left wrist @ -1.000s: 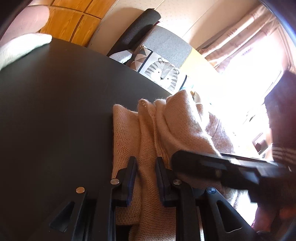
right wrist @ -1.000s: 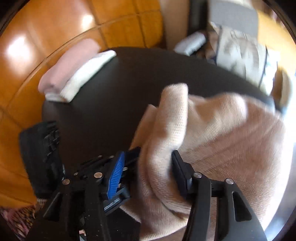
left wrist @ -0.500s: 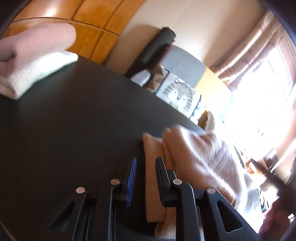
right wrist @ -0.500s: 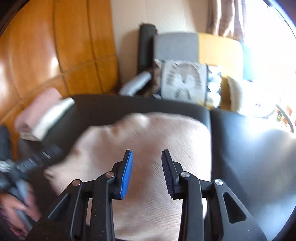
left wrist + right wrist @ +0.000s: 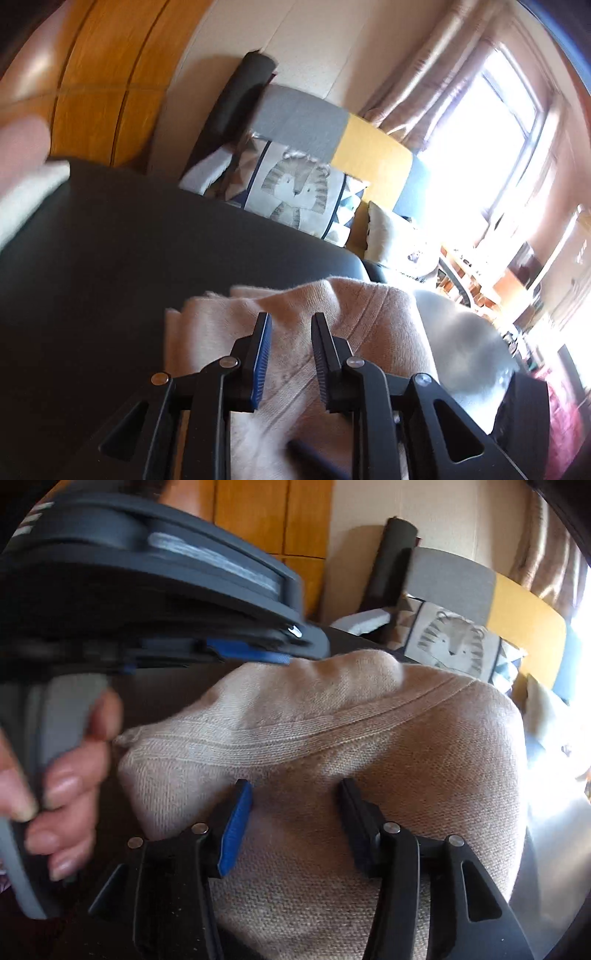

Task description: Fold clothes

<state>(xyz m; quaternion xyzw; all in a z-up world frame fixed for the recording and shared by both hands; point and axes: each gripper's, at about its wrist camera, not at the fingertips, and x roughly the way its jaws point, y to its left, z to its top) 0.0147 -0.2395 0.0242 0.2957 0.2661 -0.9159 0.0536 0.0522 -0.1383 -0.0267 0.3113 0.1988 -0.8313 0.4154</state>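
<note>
On the black table (image 5: 110, 258) lies the beige knitted garment (image 5: 332, 746), folded into a thick bundle; its long axis runs from the camera toward the sofa (image 5: 306, 122) at the far edge. Above it, the left gripper (image 5: 290, 325) stands narrow and apart, pinching nothing. Jaws of the right gripper (image 5: 295, 794) are opening, the knit bulging between them, unpressed. A hand (image 5: 55, 775) grips the left tool's handle.
</note>
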